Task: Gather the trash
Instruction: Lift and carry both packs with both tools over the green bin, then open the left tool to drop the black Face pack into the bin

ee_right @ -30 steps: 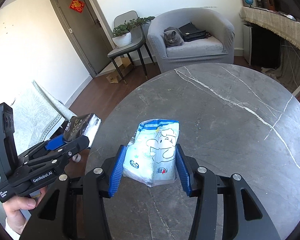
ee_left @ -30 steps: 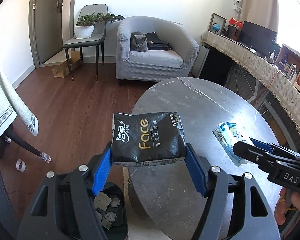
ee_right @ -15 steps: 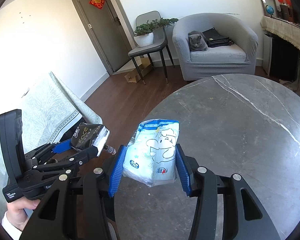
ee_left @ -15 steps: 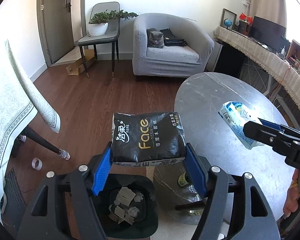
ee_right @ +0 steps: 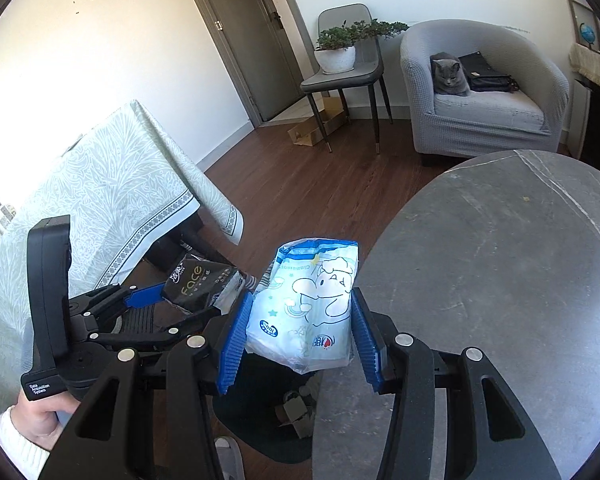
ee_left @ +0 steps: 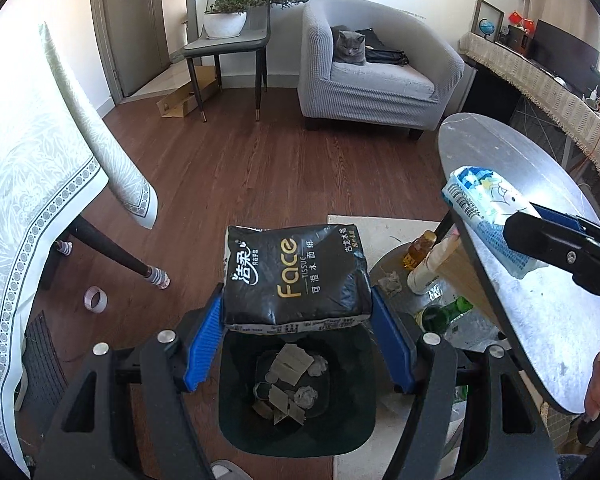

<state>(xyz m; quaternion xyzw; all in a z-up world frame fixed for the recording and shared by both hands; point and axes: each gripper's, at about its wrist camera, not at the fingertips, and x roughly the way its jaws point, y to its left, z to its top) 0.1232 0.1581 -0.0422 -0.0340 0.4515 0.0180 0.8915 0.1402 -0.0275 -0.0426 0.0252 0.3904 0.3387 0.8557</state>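
My left gripper [ee_left: 298, 312] is shut on a black "Face" tissue pack [ee_left: 296, 276], held level right above a dark bin [ee_left: 352, 420] on the floor. Crumpled paper and cardboard scraps [ee_left: 288, 384] lie inside the bin. My right gripper [ee_right: 300, 300] is shut on a blue-and-white tissue pack [ee_right: 308, 312] at the left edge of the round grey table [ee_right: 500, 280], partly over the bin [ee_right: 260, 432]. In the right wrist view the left gripper [ee_right: 188, 292] and its black pack [ee_right: 196, 280] sit just left of the blue pack. The left wrist view shows the blue pack [ee_left: 484, 204] at right.
Bottles [ee_left: 418, 248] and a green bottle [ee_left: 444, 312] stand under the round table's rim [ee_left: 540, 320]. A table with a patterned cloth [ee_left: 28, 184] stands at left, a tape roll [ee_left: 95, 299] on the floor beside its leg. A cat [ee_left: 350, 44] sits in the grey armchair beyond.
Both grippers have swung left off the round table with their packs. The bin has come fully into view under the left gripper, and the right one now reaches the table's edge.
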